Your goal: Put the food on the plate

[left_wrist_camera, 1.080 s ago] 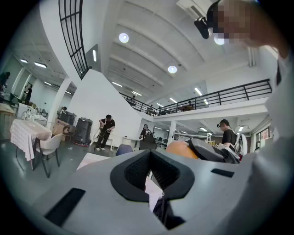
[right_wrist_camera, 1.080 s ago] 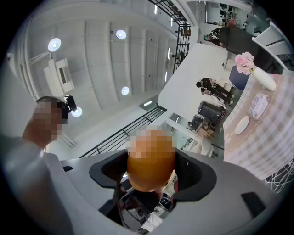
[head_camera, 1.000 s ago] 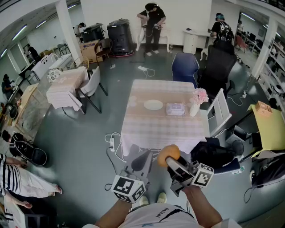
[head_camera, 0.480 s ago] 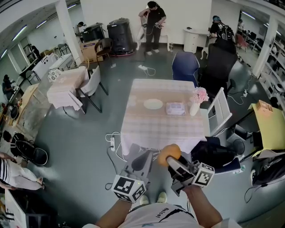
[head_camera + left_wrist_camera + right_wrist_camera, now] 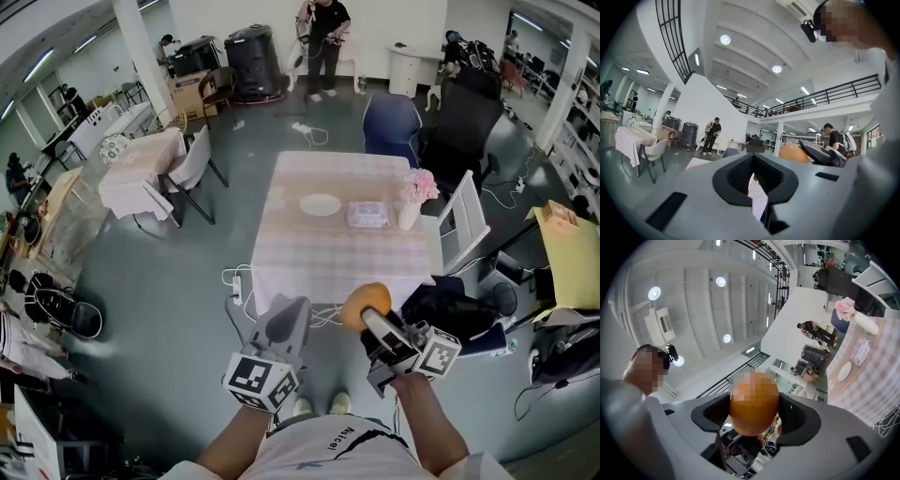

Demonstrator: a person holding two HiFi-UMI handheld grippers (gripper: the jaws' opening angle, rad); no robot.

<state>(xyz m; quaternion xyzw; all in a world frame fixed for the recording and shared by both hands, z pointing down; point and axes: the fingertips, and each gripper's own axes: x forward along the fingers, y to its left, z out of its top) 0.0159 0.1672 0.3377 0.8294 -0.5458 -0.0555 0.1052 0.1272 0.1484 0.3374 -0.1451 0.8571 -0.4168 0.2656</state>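
Observation:
An orange round fruit (image 5: 367, 303) is clamped between the jaws of my right gripper (image 5: 368, 315), held in the air in front of the near edge of the table (image 5: 319, 258). In the right gripper view the fruit (image 5: 753, 404) fills the gap between the jaws. A small white plate (image 5: 321, 204) lies empty on the checked tablecloth at the far side, well ahead of both grippers, and it shows as the plate (image 5: 844, 372) in the right gripper view. My left gripper (image 5: 287, 324) is level beside the right one, shut and empty, and its own view catches the fruit (image 5: 793, 153).
On the table, right of the plate, lie a white packet (image 5: 367, 215) and a vase of pink flowers (image 5: 410, 208). A white chair (image 5: 466, 225) stands at the table's right side, a dark bag (image 5: 457, 309) under it. Cables and a power strip (image 5: 236, 292) lie on the floor at the left.
The head view has shifted slightly, so table and plate sit a little higher in it. Both grippers stay side by side, the fruit still held in the right one.

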